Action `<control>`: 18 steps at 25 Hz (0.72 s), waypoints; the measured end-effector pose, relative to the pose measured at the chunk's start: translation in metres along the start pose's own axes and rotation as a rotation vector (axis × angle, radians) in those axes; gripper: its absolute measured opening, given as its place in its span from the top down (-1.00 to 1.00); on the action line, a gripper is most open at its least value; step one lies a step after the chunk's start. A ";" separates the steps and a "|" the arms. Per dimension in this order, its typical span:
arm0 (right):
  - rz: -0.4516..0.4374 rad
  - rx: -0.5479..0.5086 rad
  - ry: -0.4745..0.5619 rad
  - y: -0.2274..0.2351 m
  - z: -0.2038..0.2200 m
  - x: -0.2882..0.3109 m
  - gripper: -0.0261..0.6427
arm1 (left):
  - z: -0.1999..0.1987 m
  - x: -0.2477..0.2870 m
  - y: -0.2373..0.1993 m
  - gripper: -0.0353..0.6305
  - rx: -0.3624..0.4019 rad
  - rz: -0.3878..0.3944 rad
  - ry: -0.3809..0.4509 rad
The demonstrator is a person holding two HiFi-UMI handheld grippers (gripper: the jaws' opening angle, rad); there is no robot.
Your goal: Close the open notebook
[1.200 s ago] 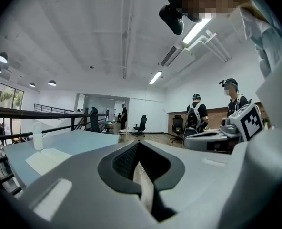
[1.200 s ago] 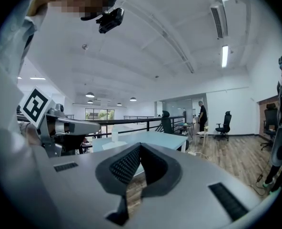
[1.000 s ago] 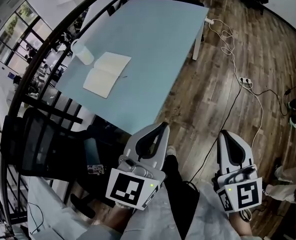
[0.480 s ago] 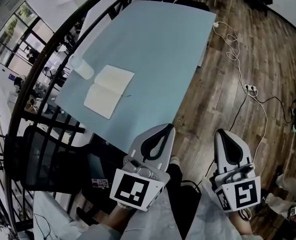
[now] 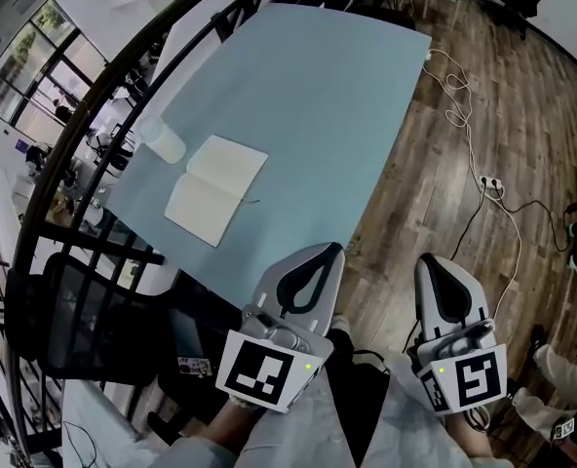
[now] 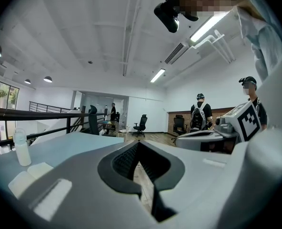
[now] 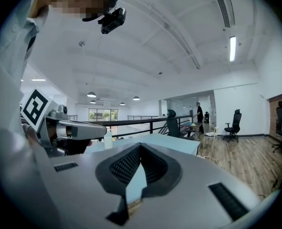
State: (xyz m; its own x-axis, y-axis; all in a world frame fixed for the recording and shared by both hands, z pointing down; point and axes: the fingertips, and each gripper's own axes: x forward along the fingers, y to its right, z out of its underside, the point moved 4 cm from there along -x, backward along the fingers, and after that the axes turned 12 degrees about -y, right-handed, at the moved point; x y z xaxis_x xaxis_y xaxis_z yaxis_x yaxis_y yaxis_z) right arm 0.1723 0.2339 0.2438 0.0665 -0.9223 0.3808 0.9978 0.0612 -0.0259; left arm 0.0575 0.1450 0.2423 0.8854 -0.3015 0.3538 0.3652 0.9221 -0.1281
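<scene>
1. The notebook (image 5: 215,188) lies open and flat on the table (image 5: 318,86), near the left edge. A bottle (image 5: 162,140) stands just beside its far-left corner.
2. The left gripper (image 5: 325,253) and the right gripper (image 5: 433,263) both have their jaws pressed together, with nothing between them. They are off the table, by its near corner, well apart from the notebook.
3. Risk: shut jaws cannot pinch a cover. If a gripper only pushes on the edge, the notebook may slide on the smooth top instead of folding.
4. Risk: the bottle is very close. A cover swung toward it, or a gripper coming from that side, may knock it over.
5. Risk: if only a few leaves are lifted and not the whole half, the pages may crease and the notebook will stay partly open.
6. Risk: a chair (image 5: 84,300) stands at the left and a cable (image 5: 474,154) lies on the floor at the right, so the person could catch on one of them while approaching.
</scene>
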 end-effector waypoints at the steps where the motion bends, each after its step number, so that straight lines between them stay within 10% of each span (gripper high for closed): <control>1: 0.000 -0.003 0.000 0.000 0.000 0.001 0.93 | 0.001 0.000 -0.001 0.90 0.000 -0.001 0.000; 18: -0.035 -0.048 0.002 -0.010 -0.009 0.029 0.93 | 0.002 -0.002 -0.029 0.90 -0.031 -0.045 0.028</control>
State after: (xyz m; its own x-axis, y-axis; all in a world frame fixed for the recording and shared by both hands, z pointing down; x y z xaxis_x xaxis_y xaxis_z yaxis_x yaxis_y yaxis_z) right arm 0.1638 0.2033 0.2463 0.0318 -0.9244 0.3800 0.9983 0.0111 -0.0567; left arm 0.0447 0.1190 0.2477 0.8753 -0.3497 0.3341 0.4133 0.8996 -0.1413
